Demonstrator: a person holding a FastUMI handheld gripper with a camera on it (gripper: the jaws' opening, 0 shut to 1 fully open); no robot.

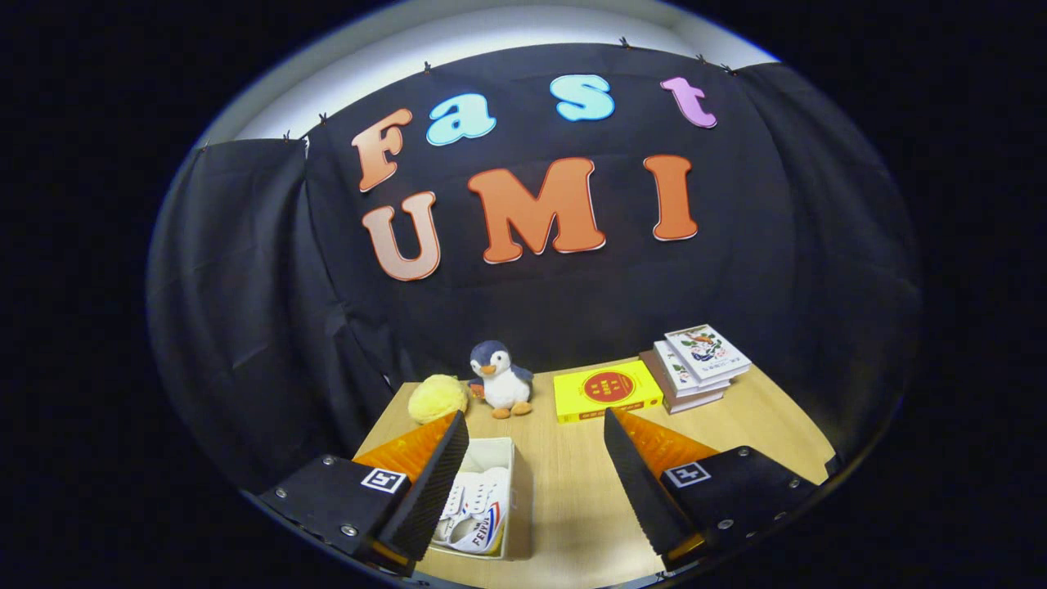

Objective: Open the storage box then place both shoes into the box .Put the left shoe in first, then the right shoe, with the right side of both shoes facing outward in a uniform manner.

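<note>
A white open storage box (pixel 515 491) rests on the wooden table (pixel 572 483), just inside my left finger and partly hidden behind it. White shoes (pixel 478 507) with red and blue markings lie inside it; I cannot tell how each one is turned. My gripper (pixel 536 429) is open, raised above the table, with its fingers wide apart and nothing held between them. The left finger (pixel 438 483) overlaps the box's left side. Bare tabletop lies between the fingers to the right of the box.
Beyond the fingers, along the table's back edge, stand a yellow plush ball (pixel 438 398), a penguin plush toy (pixel 501 379), a yellow box with a red disc (pixel 607 390) and a stack of books (pixel 695 368). Black cloth walls close in behind and at both sides.
</note>
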